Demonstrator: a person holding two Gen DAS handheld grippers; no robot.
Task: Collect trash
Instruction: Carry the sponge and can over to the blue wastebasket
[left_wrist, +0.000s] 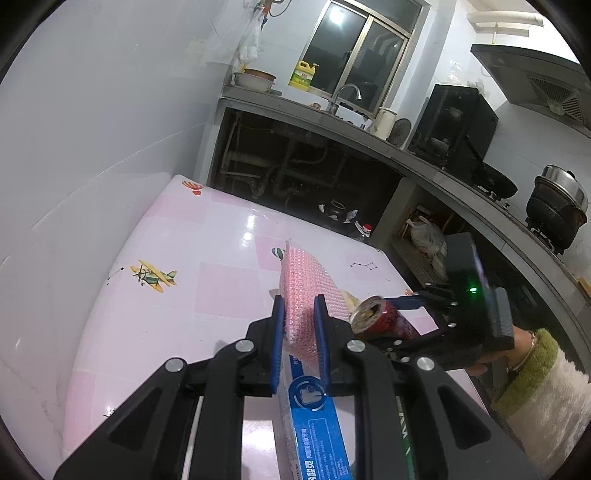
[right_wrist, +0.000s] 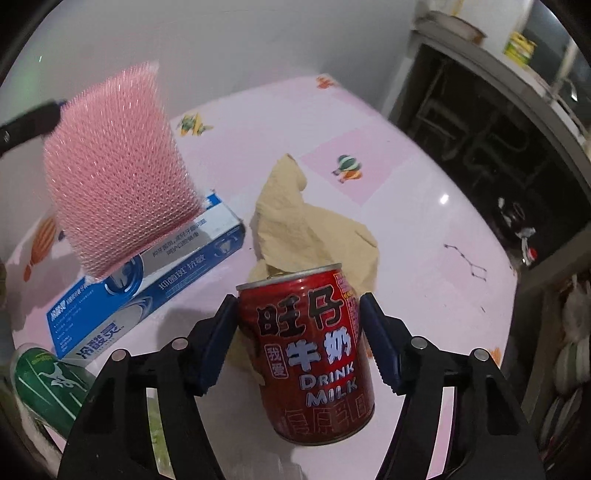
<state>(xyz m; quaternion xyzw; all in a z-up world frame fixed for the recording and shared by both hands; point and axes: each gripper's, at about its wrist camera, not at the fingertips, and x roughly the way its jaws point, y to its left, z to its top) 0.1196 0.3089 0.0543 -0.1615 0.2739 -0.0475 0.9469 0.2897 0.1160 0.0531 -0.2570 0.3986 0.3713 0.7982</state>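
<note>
My left gripper (left_wrist: 299, 332) is shut on a pink bubble-wrap pad (left_wrist: 306, 288), which it holds above the table; the right wrist view shows the pad (right_wrist: 118, 173) hanging over a blue and white toothpaste box (right_wrist: 166, 280). A red milk can (right_wrist: 314, 350) with its top opened sits between the fingers of my right gripper (right_wrist: 298, 299), and both blue pads lie against its sides. The left wrist view shows that can (left_wrist: 384, 321) just right of the pad. A crumpled tan paper napkin (right_wrist: 306, 229) lies on the table behind the can.
The table (right_wrist: 424, 240) has a glossy pink cloth with cartoon prints. A green and white package (right_wrist: 48, 384) lies at its near left. A person's fleecy sleeve (left_wrist: 535, 376) holds the right gripper. A kitchen counter (left_wrist: 443, 173) with pots runs beyond the table.
</note>
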